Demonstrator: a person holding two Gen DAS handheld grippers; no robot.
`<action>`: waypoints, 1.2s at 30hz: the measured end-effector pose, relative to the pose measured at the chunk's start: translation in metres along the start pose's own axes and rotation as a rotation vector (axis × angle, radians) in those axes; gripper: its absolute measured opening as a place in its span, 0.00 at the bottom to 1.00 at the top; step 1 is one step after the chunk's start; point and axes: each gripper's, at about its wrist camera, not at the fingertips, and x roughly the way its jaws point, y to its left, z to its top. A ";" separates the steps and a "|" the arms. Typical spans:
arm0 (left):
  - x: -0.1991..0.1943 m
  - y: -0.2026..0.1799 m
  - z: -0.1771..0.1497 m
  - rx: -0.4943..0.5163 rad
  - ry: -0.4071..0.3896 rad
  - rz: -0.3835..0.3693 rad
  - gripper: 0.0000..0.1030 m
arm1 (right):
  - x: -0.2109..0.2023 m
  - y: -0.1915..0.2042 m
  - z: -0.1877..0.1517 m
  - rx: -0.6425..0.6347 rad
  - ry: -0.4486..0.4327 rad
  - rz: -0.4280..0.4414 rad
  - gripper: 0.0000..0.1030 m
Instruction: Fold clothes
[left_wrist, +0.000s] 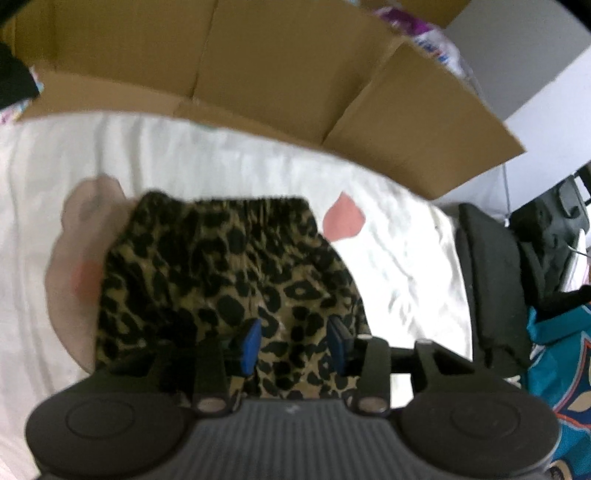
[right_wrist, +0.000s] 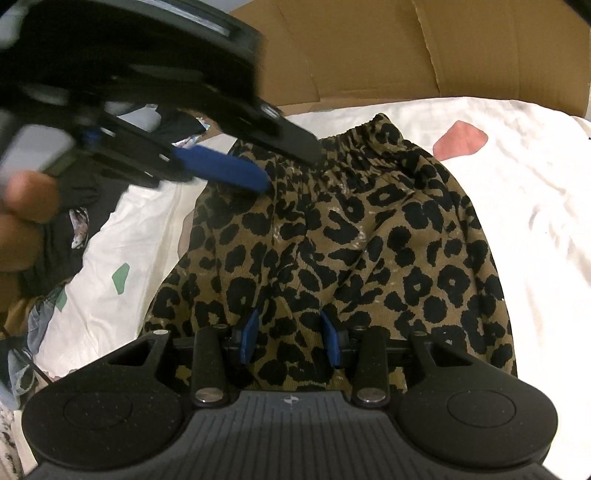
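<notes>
You are hovering both hand-held grippers — left (left_wrist: 293, 341) and right (right_wrist: 290, 338), fingers apart, gripping nothing — over the leopard-print garment (right_wrist: 332, 236) lying ahead, apparently mid-fold or smoothing.

Left wrist view blurred throughout. Near hem of the leopard-print garment (left_wrist: 221, 266) hidden behind the left tongs (left_wrist: 294, 341); beige cloth (left_wrist: 74, 258) beneath it mostly covered. In the right wrist view, left tongs (right_wrist: 291, 166) and holding hand (right_wrist: 22, 221) smeared and cropped at the left edge. Clothes pile (right_wrist: 48, 258) indistinct.
</notes>
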 end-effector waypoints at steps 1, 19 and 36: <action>0.002 0.002 0.000 0.000 0.001 0.017 0.41 | -0.001 0.000 -0.001 0.000 -0.002 0.000 0.41; -0.014 0.027 0.006 -0.083 -0.009 0.137 0.40 | -0.013 -0.009 -0.005 0.052 -0.032 0.016 0.41; -0.017 0.017 0.028 -0.137 0.005 0.233 0.41 | -0.028 -0.022 -0.015 0.096 -0.064 0.068 0.41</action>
